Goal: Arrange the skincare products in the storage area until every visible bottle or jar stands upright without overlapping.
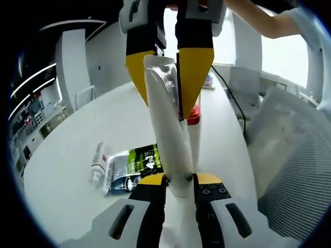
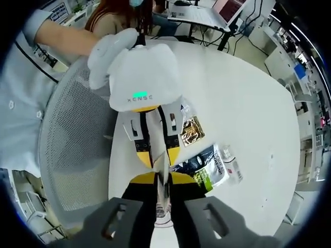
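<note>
Left tool [image 1: 178,181] and right tool [image 2: 161,178] both pinching one white tube [image 1: 168,134], above white table [image 1: 77,155], green sachet [image 2: 204,168] lying flat

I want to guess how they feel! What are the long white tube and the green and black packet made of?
The white tube, pinched by both grippers, looks like soft matte plastic with a clear crimped end. That suggests a squeezable tube, though I can't be sure. The green and black packet lying on the table looks like glossy plastic film; it shines and wrinkles.

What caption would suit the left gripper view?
Two yellow claws, left claw and right claw, grip one white tube above a white table.
</note>
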The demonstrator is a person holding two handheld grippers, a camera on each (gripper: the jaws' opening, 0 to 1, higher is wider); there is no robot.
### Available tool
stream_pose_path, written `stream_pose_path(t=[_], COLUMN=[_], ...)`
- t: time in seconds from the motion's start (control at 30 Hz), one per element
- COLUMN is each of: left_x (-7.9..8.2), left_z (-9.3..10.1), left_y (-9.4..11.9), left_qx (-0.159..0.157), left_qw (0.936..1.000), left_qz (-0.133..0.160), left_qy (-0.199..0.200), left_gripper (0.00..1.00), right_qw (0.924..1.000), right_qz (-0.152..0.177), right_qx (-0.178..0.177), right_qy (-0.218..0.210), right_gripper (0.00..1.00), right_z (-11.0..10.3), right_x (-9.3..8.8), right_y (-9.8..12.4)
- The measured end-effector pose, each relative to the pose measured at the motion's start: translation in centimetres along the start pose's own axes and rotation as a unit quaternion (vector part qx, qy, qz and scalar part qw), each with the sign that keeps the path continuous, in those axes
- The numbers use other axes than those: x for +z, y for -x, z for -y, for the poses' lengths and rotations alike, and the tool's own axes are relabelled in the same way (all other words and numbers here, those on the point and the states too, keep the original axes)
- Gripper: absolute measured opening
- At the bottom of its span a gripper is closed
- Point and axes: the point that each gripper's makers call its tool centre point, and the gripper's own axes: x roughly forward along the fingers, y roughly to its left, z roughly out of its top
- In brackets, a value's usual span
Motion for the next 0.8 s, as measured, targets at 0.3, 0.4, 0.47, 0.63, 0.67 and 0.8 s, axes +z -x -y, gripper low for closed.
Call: stream_pose_path(t=[0.3, 0.4, 0.47, 0.63, 0.67, 0.8], left_x=[0.1, 0.2, 0.3, 0.8, 0.9, 1.5], left_z=[0.3, 0.2, 0.0, 0.0, 0.0, -0.4], left_y=[0.2, 0.6, 1.0, 2.1, 2.3, 3.2], left_qx=[0.0, 0.005, 0.008, 0.012, 0.014, 0.026], left_qw=[1.0, 0.9999, 0.9999, 0.9998, 0.9998, 0.9996], left_qz=[-0.006, -0.009, -0.012, -0.016, -0.015, -0.013], left_qy=[0.003, 0.006, 0.007, 0.002, 0.001, -0.002], left_gripper=[0.2, 0.24, 0.26, 0.33, 0.33, 0.37], right_qw=[0.9999, 0.9997, 0.9994, 0.9988, 0.9985, 0.9964], right_qz=[0.005, 0.012, 0.018, 0.029, 0.03, 0.047], right_qx=[-0.012, -0.021, -0.028, -0.035, -0.038, -0.05], right_qy=[0.001, -0.004, -0.009, -0.019, -0.026, -0.05], right_gripper=[0.26, 0.31, 0.36, 0.47, 0.49, 0.58], right_z=[0.4, 0.6, 0.8, 0.8, 0.8, 1.3], right_x=[-0.5, -0.5, -0.5, -0.8, -1.0, -1.2], right_y=[-0.2, 0.1, 0.4, 0.8, 0.9, 1.2])
